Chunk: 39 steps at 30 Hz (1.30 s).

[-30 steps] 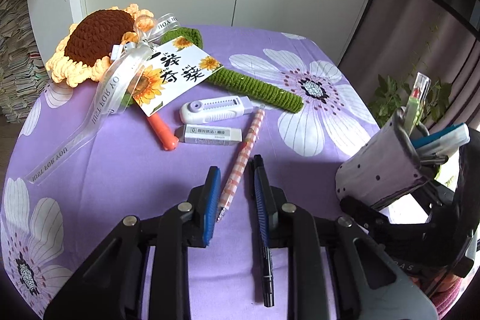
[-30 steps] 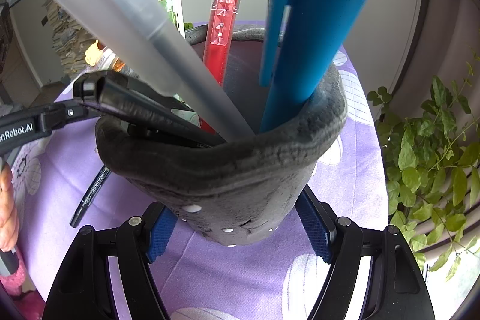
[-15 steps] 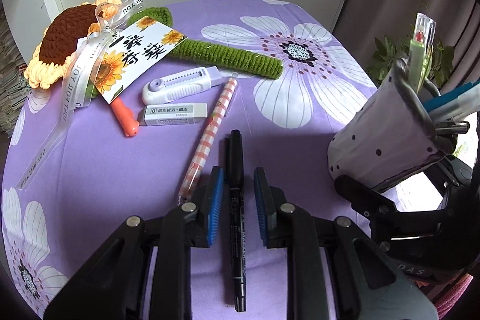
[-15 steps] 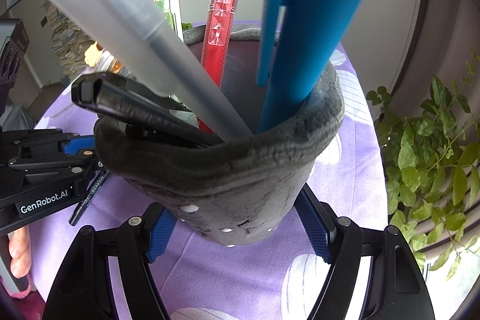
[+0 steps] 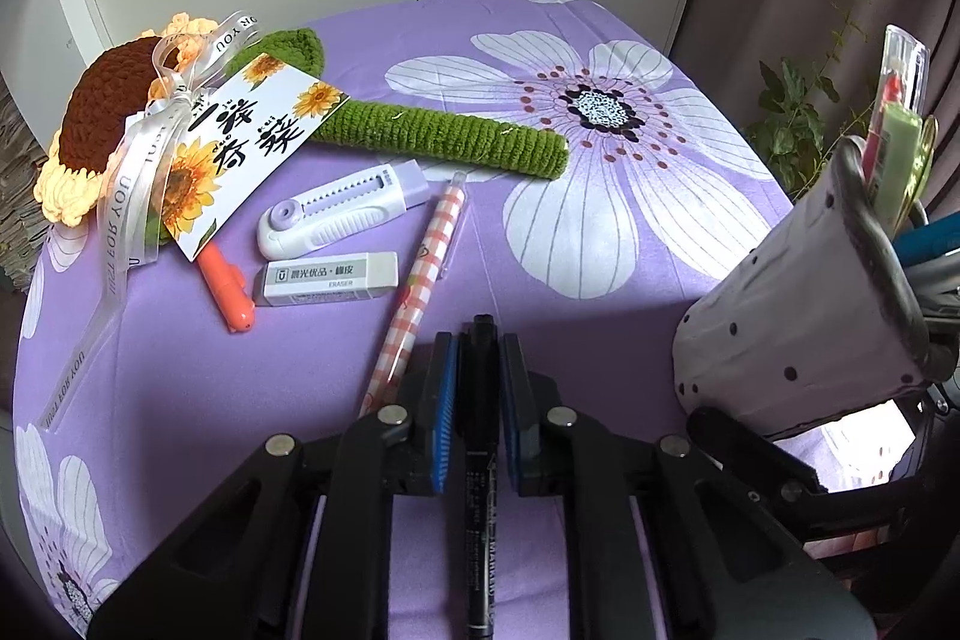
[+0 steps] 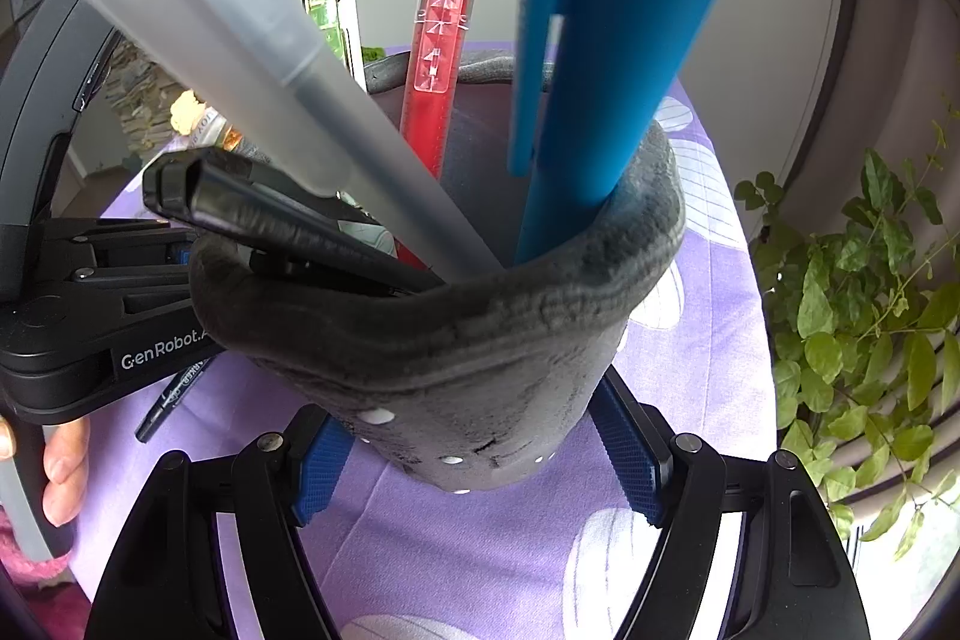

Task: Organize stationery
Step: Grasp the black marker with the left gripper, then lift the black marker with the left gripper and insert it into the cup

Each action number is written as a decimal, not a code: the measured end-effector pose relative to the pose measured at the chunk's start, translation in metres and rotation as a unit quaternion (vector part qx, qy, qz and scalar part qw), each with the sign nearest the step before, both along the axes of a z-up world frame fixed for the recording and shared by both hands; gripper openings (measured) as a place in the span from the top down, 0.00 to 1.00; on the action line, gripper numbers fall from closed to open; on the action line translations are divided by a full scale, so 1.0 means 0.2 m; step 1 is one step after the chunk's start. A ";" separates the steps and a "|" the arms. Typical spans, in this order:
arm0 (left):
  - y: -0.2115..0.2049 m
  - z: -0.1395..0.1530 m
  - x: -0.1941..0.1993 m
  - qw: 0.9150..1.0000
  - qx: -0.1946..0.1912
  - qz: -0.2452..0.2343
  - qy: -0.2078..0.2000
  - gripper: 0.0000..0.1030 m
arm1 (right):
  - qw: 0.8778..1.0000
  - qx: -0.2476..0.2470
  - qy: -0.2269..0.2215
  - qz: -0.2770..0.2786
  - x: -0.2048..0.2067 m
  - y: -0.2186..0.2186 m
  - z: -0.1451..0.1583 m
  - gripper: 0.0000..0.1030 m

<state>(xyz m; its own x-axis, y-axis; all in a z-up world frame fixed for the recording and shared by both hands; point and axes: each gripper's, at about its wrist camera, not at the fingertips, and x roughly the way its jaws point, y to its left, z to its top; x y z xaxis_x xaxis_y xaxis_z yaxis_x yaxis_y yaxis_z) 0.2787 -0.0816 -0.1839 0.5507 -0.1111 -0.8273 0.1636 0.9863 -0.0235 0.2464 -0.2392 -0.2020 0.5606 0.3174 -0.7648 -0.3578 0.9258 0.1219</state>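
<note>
The job looks roughly half done. In the right wrist view the grey pen holder (image 6: pixel 480 340), filling the middle of the frame, already carries a blue pen (image 6: pixel 606 58), a frosted grey pen (image 6: pixel 240 58), a red pen (image 6: pixel 444 40), a green one and a black one. The right hand-held gripper (image 6: pixel 474 460) clamps the holder's base from both sides, tilting it.

Still loose on the purple worktop (image 5: pixel 180 370), at centre left of the left wrist view: a checked pencil (image 5: pixel 420 292), a white eraser (image 5: pixel 330 278), a lilac correction tape (image 5: pixel 342 211) and an orange pen (image 5: pixel 228 286) partly under the crochet sunflower's card (image 5: pixel 240 148).

The black marker (image 5: pixel 480 436) lies at bottom centre of that view, between the blue pads of the left hand-held gripper (image 5: pixel 477 358), whose jaws are closing and appear to press it; it is not yet lifted.

Only the left view shows the remaining items and the grip. Only the right view shows what the holder contains, and a hand (image 6: pixel 60 454) at its lower left edge.
</note>
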 end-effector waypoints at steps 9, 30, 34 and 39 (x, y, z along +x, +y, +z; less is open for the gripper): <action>0.09 0.23 -0.12 0.998 -0.056 -0.005 -0.040 0.88 | 1.000 0.000 0.000 0.000 0.00 0.00 0.00 0.25; -0.05 0.96 -0.42 0.961 -0.151 -0.086 -0.213 0.91 | 1.000 -0.008 -0.001 0.000 0.00 0.01 -0.01 0.25; -0.09 0.98 -0.41 0.959 -0.154 -0.092 -0.218 0.91 | 1.000 -0.008 -0.001 0.000 0.00 0.01 -0.01 0.25; -0.12 0.95 -0.37 0.962 -0.148 -0.096 -0.209 0.91 | 1.000 -0.010 -0.001 0.001 0.00 0.01 -0.01 0.25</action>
<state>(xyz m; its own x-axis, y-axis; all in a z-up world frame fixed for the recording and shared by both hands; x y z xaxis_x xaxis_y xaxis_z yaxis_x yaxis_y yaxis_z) 0.2049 -0.1062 0.0059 0.7738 -0.4405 -0.4551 0.3976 0.8972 -0.1923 0.2461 -0.2371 -0.2039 0.5614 0.3037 -0.7698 -0.3600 0.9272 0.1032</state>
